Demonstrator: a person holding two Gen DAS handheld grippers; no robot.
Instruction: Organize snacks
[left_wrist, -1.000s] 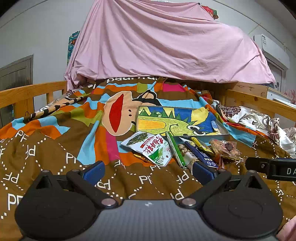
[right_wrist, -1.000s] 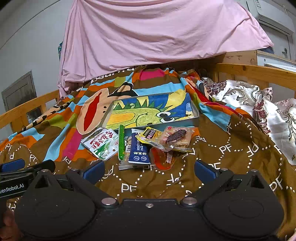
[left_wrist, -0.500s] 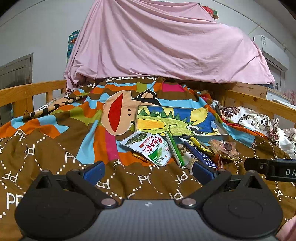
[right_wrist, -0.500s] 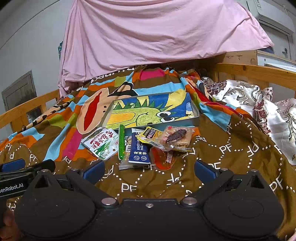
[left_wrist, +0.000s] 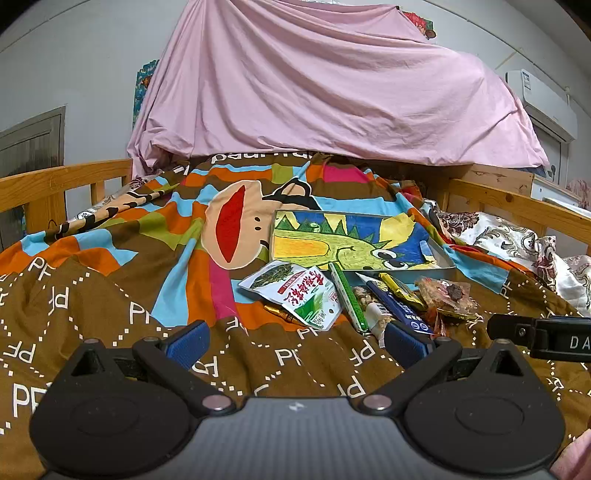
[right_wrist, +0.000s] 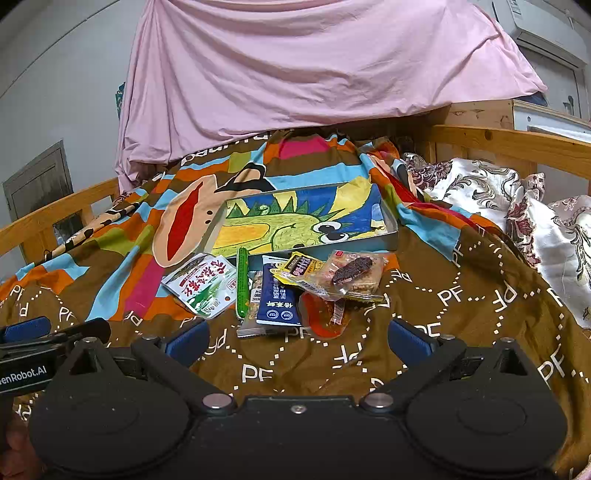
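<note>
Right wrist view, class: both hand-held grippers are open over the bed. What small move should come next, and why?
Probably ease the right hand-held gripper forward and down onto the blue packet. It is open and empty, that packet lies nearest on top of the pile, and the tray behind holds no snacks yet. The left hand-held gripper is also open, farther left.

Nut packet (right_wrist: 255, 295) half under blue sachet (right_wrist: 277, 299)

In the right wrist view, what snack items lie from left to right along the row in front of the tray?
White-and-green snack packet → green stick pack → dark blue sachet → clear pack holding a dark-topped cake.
</note>
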